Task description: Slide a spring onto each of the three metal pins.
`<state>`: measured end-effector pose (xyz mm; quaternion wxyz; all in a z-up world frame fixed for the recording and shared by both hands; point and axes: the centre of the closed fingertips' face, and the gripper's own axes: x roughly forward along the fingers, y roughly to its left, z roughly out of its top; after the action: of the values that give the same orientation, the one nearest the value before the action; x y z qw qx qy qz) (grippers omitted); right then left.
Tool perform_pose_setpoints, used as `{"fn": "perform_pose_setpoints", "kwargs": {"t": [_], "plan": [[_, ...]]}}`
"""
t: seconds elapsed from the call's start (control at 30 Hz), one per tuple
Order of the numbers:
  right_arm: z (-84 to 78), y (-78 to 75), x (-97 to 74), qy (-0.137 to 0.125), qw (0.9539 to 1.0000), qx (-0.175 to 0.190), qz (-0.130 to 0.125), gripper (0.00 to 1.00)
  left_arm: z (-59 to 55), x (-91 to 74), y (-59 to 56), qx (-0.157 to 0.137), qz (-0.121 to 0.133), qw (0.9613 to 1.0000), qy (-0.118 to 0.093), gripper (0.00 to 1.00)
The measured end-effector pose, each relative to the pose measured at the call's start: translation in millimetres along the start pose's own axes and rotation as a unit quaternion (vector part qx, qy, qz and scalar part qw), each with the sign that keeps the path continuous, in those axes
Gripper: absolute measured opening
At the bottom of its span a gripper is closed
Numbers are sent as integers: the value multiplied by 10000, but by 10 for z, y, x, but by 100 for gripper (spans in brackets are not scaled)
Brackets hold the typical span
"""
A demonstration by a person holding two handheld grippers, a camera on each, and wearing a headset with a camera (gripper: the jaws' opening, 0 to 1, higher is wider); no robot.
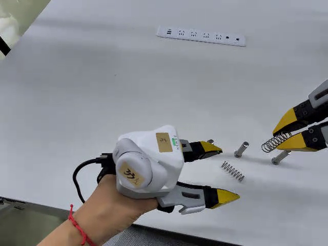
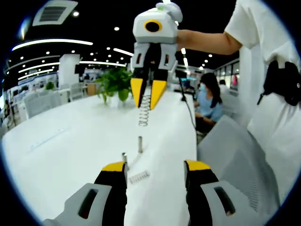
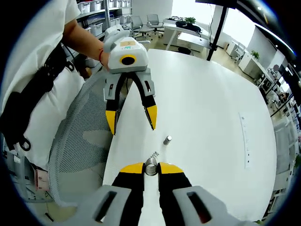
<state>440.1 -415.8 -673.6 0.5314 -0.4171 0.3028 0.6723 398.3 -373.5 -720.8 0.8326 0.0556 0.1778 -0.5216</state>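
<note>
- One spring [image 1: 269, 145] is pinched in my right gripper's [image 1: 277, 140] fingers, free end outward, near a pin [image 1: 280, 157], ready for threading, I judge.
- Left gripper [image 1: 229, 173] fingers are spread and empty, flanking the loose spring [image 1: 232, 171] on the desk [image 1: 102, 102].

Workbench [image 1: 102, 77]: plain white. Power strip [image 1: 201, 36]: white. Left gripper [image 1: 225, 172]: white housing, black jaws, yellow tips. Right gripper [image 1: 279, 139]: black jaws, yellow tips. Spring [image 1: 274, 142], pin [image 1: 241, 149]: silver-grey. Wrist cord [image 1: 78, 227]: red.
</note>
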Motion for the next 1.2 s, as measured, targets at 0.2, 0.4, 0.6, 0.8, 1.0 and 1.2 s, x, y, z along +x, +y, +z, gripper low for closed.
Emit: {"fn": "perform_pose_setpoints", "kwargs": {"t": [0.2,0.4,0.6,0.8,1.0,1.2], "plan": [[-83,-177,67,124,9996,196,-176,12,-77,-121,147,-40,212,9998,3,59],[-206,-378,200,225,9986,408,-263,12,-138,-227,281,-122,361,9993,-38,67],[-283,-454,340,295,9977,564,-253,12,-206,-256,356,-165,393,9991,7,75],[-323,-478,481,366,9968,683,-214,12,-240,-271,415,-291,432,9986,-28,81],[-370,-473,607,413,9962,755,-157,12,-297,-290,428,-395,445,9982,-15,83],[-395,-456,679,455,9953,850,-114,12,-332,-296,447,-497,466,9977,-19,84]]}}
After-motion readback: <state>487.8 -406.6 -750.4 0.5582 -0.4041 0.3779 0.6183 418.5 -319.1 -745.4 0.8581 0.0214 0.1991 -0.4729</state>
